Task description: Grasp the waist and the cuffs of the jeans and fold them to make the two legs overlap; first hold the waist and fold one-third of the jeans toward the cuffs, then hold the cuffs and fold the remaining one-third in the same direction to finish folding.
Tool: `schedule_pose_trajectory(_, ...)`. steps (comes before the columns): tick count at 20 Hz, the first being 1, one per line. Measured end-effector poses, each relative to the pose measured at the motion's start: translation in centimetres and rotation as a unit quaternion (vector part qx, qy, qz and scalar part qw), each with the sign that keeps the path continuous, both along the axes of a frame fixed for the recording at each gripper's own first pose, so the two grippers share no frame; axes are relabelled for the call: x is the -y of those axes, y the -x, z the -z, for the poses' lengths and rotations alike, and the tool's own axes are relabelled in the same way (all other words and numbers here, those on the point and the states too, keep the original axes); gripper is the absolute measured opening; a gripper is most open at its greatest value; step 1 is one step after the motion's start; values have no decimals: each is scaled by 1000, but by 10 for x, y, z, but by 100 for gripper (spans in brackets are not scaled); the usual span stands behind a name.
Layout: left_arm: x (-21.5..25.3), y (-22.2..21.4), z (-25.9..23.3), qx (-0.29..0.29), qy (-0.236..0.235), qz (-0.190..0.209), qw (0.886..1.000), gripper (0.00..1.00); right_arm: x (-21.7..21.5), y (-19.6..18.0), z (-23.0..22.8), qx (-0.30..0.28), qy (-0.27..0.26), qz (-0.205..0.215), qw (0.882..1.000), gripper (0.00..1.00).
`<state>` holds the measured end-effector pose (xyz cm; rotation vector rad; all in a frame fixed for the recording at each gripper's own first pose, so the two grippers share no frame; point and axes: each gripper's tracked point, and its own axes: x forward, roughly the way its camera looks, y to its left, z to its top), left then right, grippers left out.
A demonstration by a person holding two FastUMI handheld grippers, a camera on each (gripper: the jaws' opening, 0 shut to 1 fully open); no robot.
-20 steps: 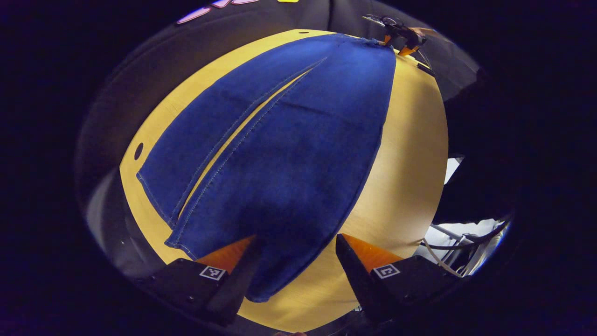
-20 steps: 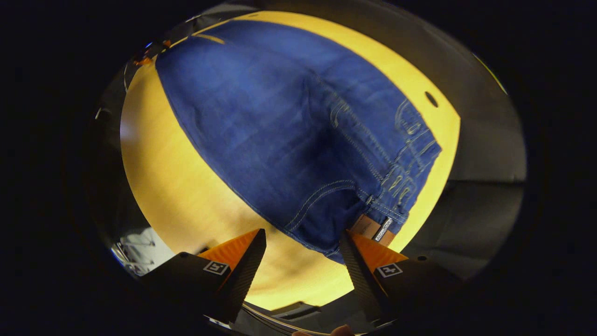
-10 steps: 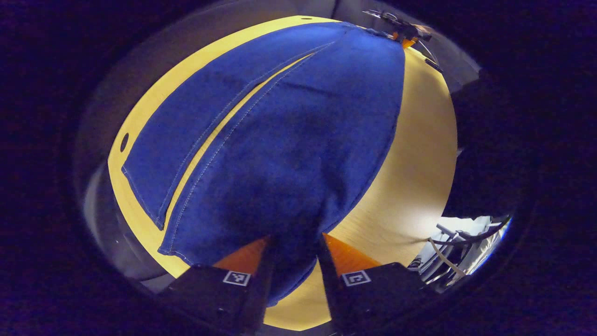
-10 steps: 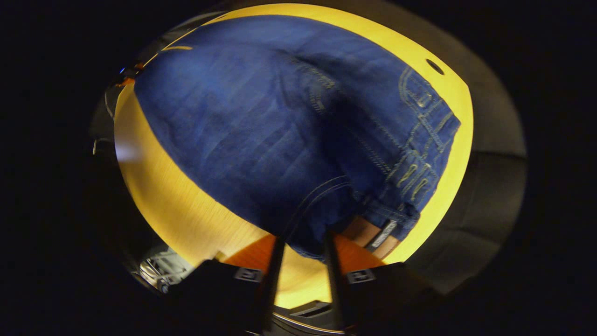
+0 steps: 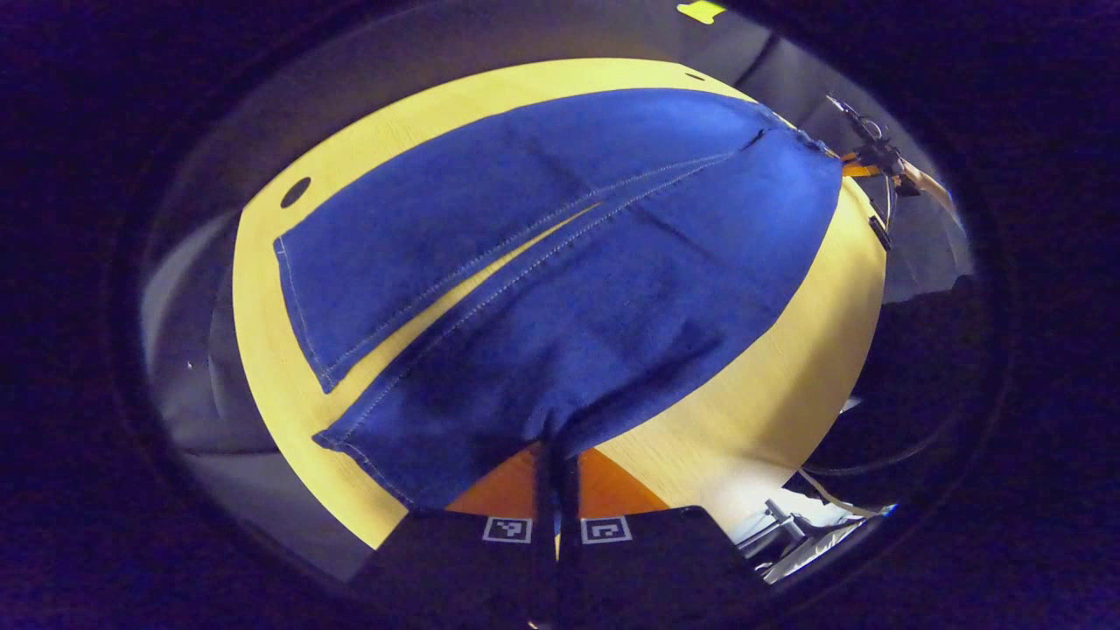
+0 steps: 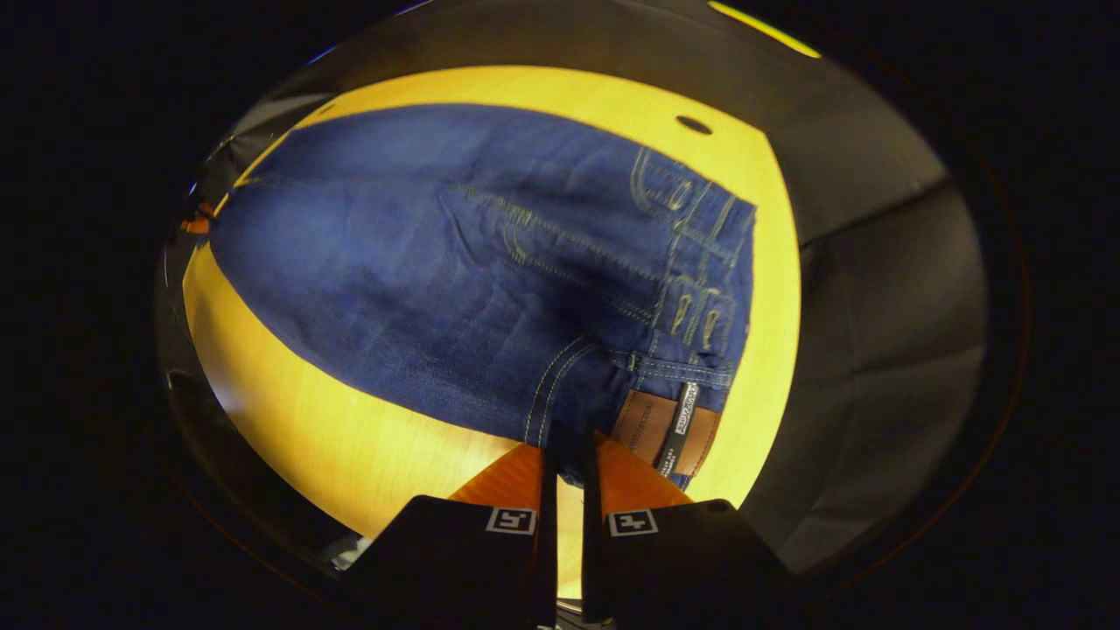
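- Fingers of the left gripper (image 5: 556, 464) pinch a cuff at frame bottom.
- Right gripper (image 6: 569, 464) pinches the waist.
- Jeans (image 5: 560, 262) look soft, heavy; hold hems firmly.

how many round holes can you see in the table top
2. In the left gripper view, one hole lies beyond the far leg's cuff and another near the waist end of the jeans. More may be hidden under the denim.

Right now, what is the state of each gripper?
Left gripper: shut on the jeans cuff.
Right gripper: shut on the jeans waist.
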<state>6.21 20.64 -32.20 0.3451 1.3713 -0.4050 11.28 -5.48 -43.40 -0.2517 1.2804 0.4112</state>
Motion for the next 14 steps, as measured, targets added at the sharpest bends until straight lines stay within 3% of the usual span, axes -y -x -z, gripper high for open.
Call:
schedule_pose_trajectory(4,-5,-41,-45,49,-3,-8,999,6,-5,-61,-70,78,-53,63,994,15)
schedule_pose_trajectory(6,-13,-85,-63,81,-14,-9,997,10,-11,-102,-102,112,-61,75,989,15)
schedule_pose_trajectory(8,-22,-123,-74,105,-32,-17,994,6,-20,-143,-113,142,-49,72,986,15)
schedule_pose_trajectory(11,-34,-182,-65,121,-54,-55,990,6,-29,-205,-86,163,-35,96,981,15)
schedule_pose_trajectory(14,-42,-222,-35,101,-57,-97,989,6,-45,-254,-53,173,-31,130,976,15)
